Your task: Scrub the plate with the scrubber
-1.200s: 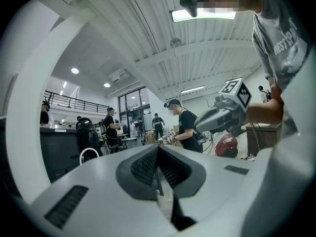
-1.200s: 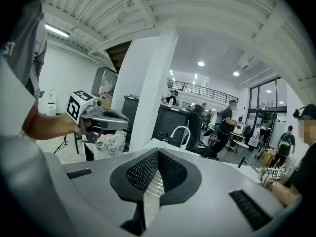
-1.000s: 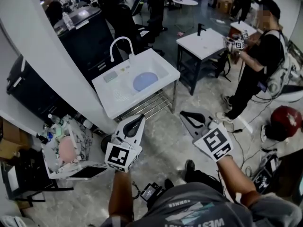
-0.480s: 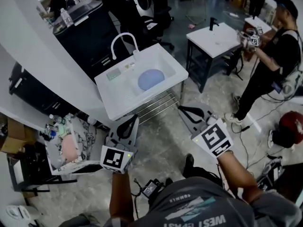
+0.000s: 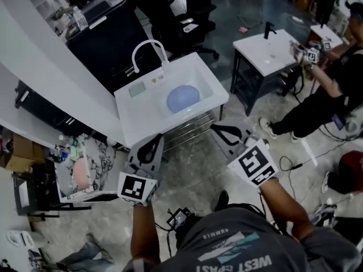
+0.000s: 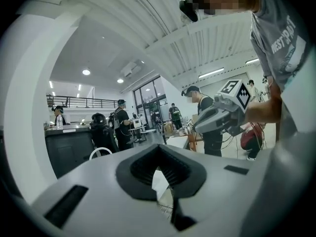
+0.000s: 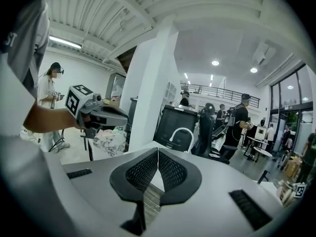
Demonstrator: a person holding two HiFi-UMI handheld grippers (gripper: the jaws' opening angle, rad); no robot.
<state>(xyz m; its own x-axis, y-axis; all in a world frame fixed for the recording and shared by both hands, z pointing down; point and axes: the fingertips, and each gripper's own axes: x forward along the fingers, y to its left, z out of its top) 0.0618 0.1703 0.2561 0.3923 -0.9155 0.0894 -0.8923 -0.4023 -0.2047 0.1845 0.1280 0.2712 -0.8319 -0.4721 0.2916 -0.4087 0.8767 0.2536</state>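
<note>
A round blue plate lies in the basin of a white sink unit with a curved white faucet. On the sink's ledge behind the basin rests a small pale green pad, possibly the scrubber. Both grippers are held over the floor in front of the sink and point toward it. My left gripper is shut and holds nothing. My right gripper is likewise shut and empty. Each gripper view shows the other gripper off to the side, apart from it.
A second white sink table stands to the right, with a person in black beside it holding grippers. A black cabinet is behind the sink. A cluttered cart sits at the left. Cables and a red object lie on the floor.
Both grippers have moved forward toward the sink, which now sits nearer in the head view. Their jaws stay shut and empty.
</note>
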